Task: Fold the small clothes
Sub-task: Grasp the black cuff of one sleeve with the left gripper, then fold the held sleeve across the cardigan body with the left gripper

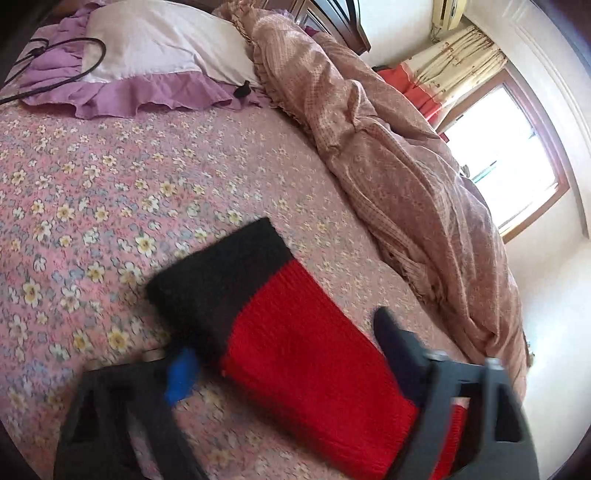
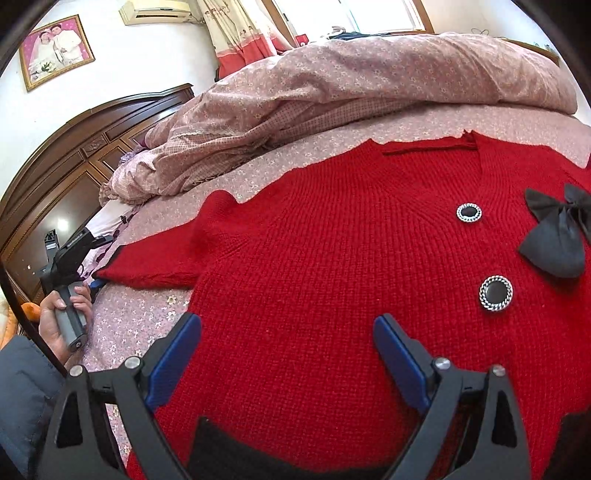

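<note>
Left wrist view set low and close over the sleeve (image 1: 280,332), facing across the bed (image 1: 110,177) toward the far pillow (image 1: 155,40); right wrist view close above the cardigan (image 2: 332,258), facing the far duvet (image 2: 332,85); shared: sleeve, bed, duvet, curtain (image 2: 240,33).

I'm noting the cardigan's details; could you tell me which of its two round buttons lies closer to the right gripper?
The lower button, level with the black bow's lower edge; the other button sits higher, toward the neckline.

A home bedroom: a floral-sheeted bed (image 1: 110,177), pillow (image 1: 155,44), wooden headboard (image 2: 74,155), probably a wedding portrait (image 2: 55,48).
</note>
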### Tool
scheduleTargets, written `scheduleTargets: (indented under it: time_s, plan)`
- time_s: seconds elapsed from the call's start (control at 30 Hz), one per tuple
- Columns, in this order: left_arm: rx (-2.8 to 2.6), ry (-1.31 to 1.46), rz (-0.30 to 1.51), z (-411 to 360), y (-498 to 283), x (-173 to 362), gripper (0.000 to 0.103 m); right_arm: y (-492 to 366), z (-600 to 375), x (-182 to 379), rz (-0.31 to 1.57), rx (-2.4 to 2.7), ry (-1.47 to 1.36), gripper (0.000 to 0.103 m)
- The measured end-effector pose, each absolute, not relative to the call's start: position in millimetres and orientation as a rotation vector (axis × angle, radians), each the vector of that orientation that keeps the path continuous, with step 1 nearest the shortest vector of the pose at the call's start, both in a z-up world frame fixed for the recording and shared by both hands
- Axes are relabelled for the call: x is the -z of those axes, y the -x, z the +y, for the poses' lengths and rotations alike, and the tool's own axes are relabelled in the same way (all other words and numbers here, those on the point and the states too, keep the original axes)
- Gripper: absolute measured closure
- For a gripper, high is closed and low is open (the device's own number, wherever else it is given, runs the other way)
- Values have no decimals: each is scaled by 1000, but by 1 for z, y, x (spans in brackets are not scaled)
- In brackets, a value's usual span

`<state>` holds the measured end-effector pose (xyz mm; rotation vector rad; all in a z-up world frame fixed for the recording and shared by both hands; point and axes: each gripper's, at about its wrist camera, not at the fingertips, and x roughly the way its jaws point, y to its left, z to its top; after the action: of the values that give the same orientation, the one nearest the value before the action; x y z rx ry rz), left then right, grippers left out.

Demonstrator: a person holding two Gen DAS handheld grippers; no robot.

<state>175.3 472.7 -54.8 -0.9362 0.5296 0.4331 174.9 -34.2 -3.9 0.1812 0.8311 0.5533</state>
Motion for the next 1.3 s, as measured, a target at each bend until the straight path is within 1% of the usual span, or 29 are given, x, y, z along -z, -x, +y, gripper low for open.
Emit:
scheduleTargets:
  time_s: [0.03, 0.07, 0.13, 0.17, 0.3, 0.4, 0.5, 0.63, 0.83, 0.93, 1.0, 1.03, 1.1, 1.2, 1.27, 1.3]
  plan:
    - [-451, 955, 549, 477, -174, 59, 99, -175, -35, 4, 831, -555, -185, 6]
    - [-442, 1025, 569, 483, -172, 69, 101, -175, -35, 4, 831, -556, -186, 6]
    - [-403, 1102, 501, 487, -159, 71, 101, -176, -35, 5, 833, -555, -185, 6]
    - [-393, 1080, 464, 485, -155, 59, 101, -176, -34, 4, 831, -547, -180, 6]
    - [-298, 942, 325, 450, -149, -12, 101, -169, -39, -14, 752, -548, -204, 6]
    - [-239, 830, 279, 405, -150, -59, 101, -166, -53, -40, 669, -566, -242, 6]
    - [-185, 770, 258, 358, -162, -90, 101, -173, -79, -70, 619, -590, -266, 6]
    - [-103, 683, 257, 290, -187, -126, 101, -195, -145, -100, 576, -543, -222, 6]
    - [75, 503, 311, 164, -241, -164, 101, -218, -270, -109, 587, -388, -197, 6]
    - [150, 372, 326, 86, -263, -164, 101, -212, -340, -92, 590, -315, -244, 6]
    - [188, 253, 343, 27, -279, -150, 101, -207, -371, -79, 599, -266, -269, 6]
    - [202, 208, 353, 2, -283, -141, 101, -209, -389, -74, 639, -211, -312, 6]
    - [236, 112, 399, -53, -293, -111, 101, -212, -408, -73, 637, -212, -389, 6]
    - [282, -34, 551, -126, -309, -48, 90, -212, -409, -70, 629, -176, -332, 6]
    - [311, -107, 662, -157, -315, -10, 90, -215, -402, -66, 647, -191, -291, 6]
    - [320, -137, 700, -170, -315, -2, 90, -218, -395, -63, 662, -207, -271, 6]
